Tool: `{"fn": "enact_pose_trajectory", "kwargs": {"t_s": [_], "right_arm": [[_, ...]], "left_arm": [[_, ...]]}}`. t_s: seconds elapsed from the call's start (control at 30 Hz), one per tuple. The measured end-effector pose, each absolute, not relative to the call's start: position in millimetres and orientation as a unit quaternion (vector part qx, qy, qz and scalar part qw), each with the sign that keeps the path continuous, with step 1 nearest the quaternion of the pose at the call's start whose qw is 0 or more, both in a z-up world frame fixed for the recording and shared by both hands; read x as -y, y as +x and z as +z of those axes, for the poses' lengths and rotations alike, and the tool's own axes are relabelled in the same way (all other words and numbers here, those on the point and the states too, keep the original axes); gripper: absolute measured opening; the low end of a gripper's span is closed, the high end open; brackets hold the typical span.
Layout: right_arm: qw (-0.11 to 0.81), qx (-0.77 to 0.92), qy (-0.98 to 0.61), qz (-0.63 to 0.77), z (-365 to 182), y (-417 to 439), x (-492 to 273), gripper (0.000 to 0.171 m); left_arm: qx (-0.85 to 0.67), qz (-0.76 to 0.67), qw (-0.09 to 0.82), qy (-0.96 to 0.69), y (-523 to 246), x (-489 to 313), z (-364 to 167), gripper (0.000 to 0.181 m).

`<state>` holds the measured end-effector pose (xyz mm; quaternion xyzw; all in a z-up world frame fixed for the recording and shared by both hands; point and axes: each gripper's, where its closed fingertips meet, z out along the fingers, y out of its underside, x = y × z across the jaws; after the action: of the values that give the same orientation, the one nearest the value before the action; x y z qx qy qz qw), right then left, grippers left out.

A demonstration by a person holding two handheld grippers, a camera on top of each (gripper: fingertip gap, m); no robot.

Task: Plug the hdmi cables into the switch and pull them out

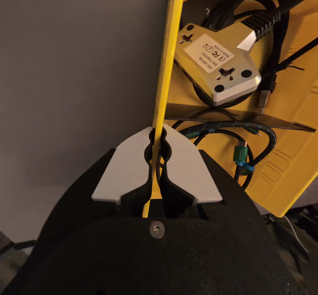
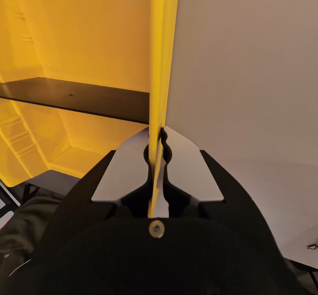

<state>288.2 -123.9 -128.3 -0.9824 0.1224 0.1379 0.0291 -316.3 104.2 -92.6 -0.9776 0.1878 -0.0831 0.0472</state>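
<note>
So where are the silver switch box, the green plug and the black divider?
Silver switch box (image 1: 222, 66): left wrist view, flat underside beside its label.
Green plug (image 1: 239, 154): left wrist view, green shell.
Black divider (image 2: 77, 95): right wrist view, its dark face.

Yellow bin (image 1: 284, 97) (divided): switch (image 1: 222, 63), cables (image 1: 240, 149)

Black divider (image 2: 74, 97) (cables (image 1: 240, 132) beneath) splits bin (image 2: 86, 37).

Both my grippers clamped on thin edges

My left gripper (image 1: 157, 146) has its white fingers (image 1: 127, 164) pinched nearly together on a thin yellow wall (image 1: 169, 49); my right gripper (image 2: 155, 146) is closed the same way, fingers pointing forward.
</note>
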Motion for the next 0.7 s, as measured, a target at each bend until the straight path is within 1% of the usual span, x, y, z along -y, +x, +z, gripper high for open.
{"fn": "enact_pose_trajectory", "kwargs": {"t_s": [0.13,0.23,0.43,0.7], "right_arm": [[0.007,-0.111,-0.986,0.126,-128.7,276.6,123.5,0.007],[-0.003,-0.102,-0.988,0.114,-129.0,272.0,121.8,0.006],[-0.012,-0.07,-0.992,0.107,-129.3,261.3,118.9,0.007],[-0.018,-0.074,-0.99,0.119,-129.1,264.2,126.5,0.007]], "left_arm": [[-0.128,-0.093,0.063,-0.985,-365.3,-110.9,-91.8,0.004],[-0.11,-0.094,0.071,-0.987,-385.2,-114.1,-91.4,0.004],[-0.115,-0.096,0.078,-0.986,-392.0,-116.0,-91.3,0.004],[-0.135,-0.073,0.092,-0.984,-393.3,-118.7,-91.6,0.004]]}}
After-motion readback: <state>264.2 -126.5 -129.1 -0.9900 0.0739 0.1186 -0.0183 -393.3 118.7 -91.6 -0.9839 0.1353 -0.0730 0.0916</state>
